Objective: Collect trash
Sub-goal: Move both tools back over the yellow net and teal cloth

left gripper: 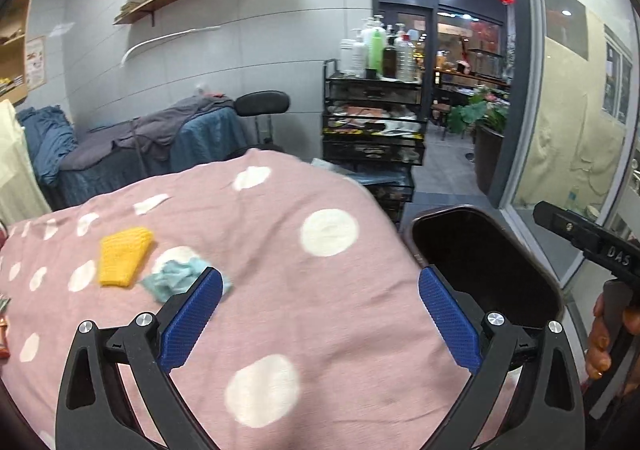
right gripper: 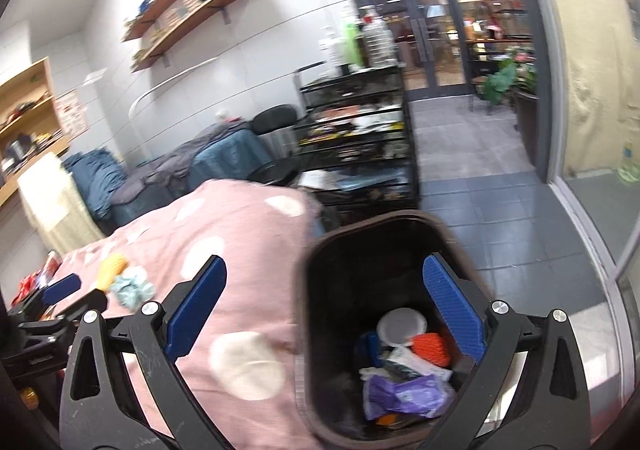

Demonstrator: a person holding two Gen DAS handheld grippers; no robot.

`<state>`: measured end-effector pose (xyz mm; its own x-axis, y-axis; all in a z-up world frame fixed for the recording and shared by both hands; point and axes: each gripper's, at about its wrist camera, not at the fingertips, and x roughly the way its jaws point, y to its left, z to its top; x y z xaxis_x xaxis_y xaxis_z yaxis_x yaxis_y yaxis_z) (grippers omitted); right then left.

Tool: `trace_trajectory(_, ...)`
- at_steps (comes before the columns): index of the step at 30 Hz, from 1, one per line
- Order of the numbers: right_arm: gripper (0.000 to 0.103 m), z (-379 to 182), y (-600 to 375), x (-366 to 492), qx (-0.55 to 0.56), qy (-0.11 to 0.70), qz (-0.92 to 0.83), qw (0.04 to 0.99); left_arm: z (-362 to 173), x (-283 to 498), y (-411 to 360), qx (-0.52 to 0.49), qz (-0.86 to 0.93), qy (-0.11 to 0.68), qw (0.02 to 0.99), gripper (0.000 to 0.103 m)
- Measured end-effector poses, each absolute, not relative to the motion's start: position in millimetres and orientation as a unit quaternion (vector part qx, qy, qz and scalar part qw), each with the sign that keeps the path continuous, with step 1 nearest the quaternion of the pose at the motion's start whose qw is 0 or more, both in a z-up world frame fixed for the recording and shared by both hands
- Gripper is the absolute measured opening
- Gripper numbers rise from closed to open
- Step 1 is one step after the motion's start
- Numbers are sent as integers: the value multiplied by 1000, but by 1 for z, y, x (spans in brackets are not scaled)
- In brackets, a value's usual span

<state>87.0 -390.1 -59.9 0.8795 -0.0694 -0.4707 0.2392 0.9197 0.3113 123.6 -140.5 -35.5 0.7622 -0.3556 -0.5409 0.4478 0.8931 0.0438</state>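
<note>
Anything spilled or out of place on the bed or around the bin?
Two loose scraps lie on the pink dotted blanket: a yellow knitted piece and a crumpled pale-blue tissue beside it. The dark bin stands upright with trash inside; nothing looks spilled.

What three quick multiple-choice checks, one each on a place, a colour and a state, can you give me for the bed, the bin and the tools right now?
1. Where is the trash bin?
A. on the bed
B. beside the bed's edge, on the floor
C. on the wall shelf

2. What colour is the knitted piece next to the pale blue crumpled scrap?
A. yellow
B. purple
C. black

3. How does the left tool stand?
A. shut on the scrap
B. shut, empty
C. open, empty

Answers: 1 B, the right wrist view shows the bin down alongside the pink spotted blanket; 2 A, it lies yellow on the blanket; 3 C, its blue pads stand wide apart with only blanket behind them.
</note>
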Motion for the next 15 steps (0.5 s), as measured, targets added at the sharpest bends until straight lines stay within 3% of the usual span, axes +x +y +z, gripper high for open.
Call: trace_trajectory(15,97,-48,-250,173,125,295,125,939,-48,159,-15,35,-93,298,949,97)
